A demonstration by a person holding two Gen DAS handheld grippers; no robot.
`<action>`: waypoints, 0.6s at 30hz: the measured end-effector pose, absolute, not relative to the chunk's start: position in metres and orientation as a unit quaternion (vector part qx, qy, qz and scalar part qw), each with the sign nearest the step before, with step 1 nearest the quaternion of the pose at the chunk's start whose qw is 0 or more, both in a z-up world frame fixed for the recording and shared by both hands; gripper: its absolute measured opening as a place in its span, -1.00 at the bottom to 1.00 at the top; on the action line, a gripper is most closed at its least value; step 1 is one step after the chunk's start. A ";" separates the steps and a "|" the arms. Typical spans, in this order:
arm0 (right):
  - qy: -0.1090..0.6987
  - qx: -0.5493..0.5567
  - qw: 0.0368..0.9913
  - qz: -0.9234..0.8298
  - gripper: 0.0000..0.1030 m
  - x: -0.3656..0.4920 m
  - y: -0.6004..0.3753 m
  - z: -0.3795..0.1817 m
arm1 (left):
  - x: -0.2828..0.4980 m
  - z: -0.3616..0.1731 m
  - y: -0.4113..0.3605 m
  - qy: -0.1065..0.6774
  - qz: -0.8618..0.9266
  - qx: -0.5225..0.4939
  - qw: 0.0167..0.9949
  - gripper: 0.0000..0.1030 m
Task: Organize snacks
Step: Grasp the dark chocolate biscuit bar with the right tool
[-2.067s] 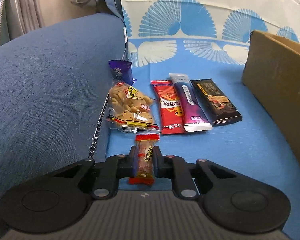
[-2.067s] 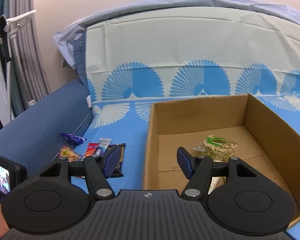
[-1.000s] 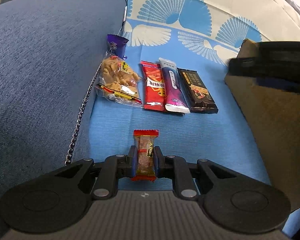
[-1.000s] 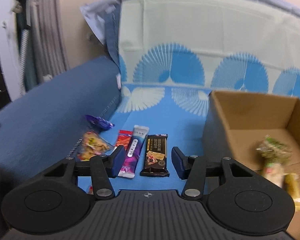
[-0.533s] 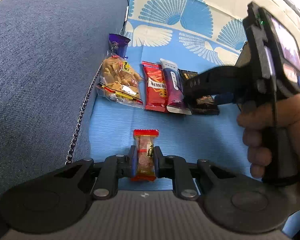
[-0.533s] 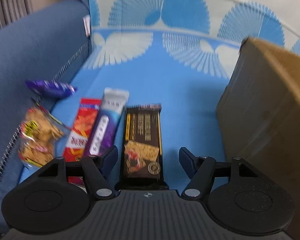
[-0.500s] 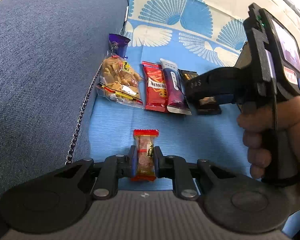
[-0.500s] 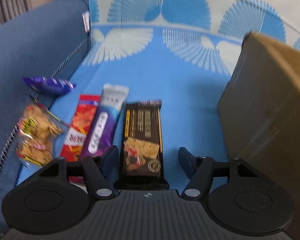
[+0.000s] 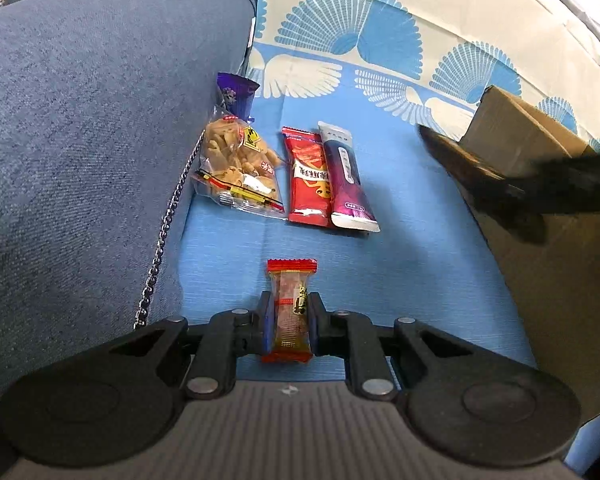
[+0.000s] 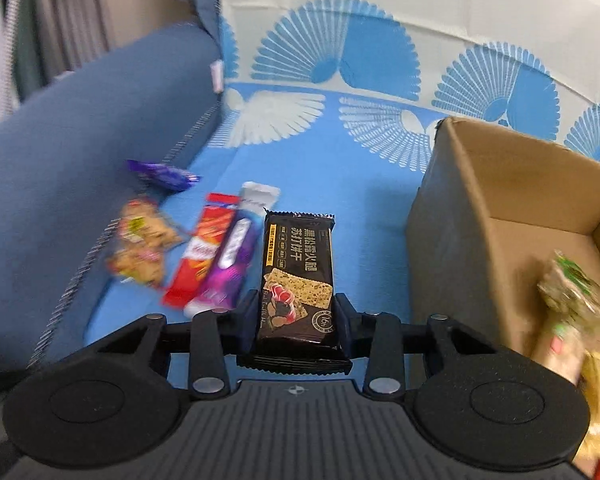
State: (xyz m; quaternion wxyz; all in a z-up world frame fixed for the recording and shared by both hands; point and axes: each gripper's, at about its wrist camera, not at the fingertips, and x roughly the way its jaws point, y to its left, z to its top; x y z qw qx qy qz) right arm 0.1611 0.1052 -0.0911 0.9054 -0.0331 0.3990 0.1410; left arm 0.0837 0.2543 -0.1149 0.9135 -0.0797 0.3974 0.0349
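Note:
My left gripper (image 9: 290, 322) is shut on a small clear snack with red ends (image 9: 292, 280), held just above the blue cloth. My right gripper (image 10: 296, 316) has a black cracker pack (image 10: 298, 268) between its closing jaws; the pads press its sides and it hangs clear of the cloth, left of the cardboard box (image 10: 440, 240). In the left wrist view that pack and gripper show as a dark blur (image 9: 484, 180) in front of the box (image 9: 540, 140). A red pack (image 9: 310, 178), a purple-and-white pack (image 9: 346, 178), a clear biscuit bag (image 9: 238, 168) and a purple candy (image 9: 234, 94) lie in a row.
The blue sofa arm (image 9: 80, 140) rises along the left, with a metal chain (image 9: 160, 248) at its foot. Several snacks (image 10: 568, 292) lie inside the box. The patterned cloth (image 10: 340, 168) covers the seat and backrest.
The right gripper came down over the black cracker pack, closed on it and lifted it out of the row toward the box. The left gripper kept still with its snack.

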 end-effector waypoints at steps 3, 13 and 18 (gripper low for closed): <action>0.402 -0.023 0.901 0.160 -0.21 0.128 0.098 -0.072 | 0.080 -0.111 0.255 0.390 0.034 -0.083 0.916 -0.65; 0.437 0.033 0.879 0.187 -0.21 0.042 0.090 -0.087 | 0.062 -0.100 0.263 0.428 -0.011 -0.142 0.892 -0.65; 0.476 0.039 0.863 0.162 -0.21 0.043 0.098 -0.121 | 0.040 -0.093 0.255 0.425 -0.030 -0.144 0.893 -0.65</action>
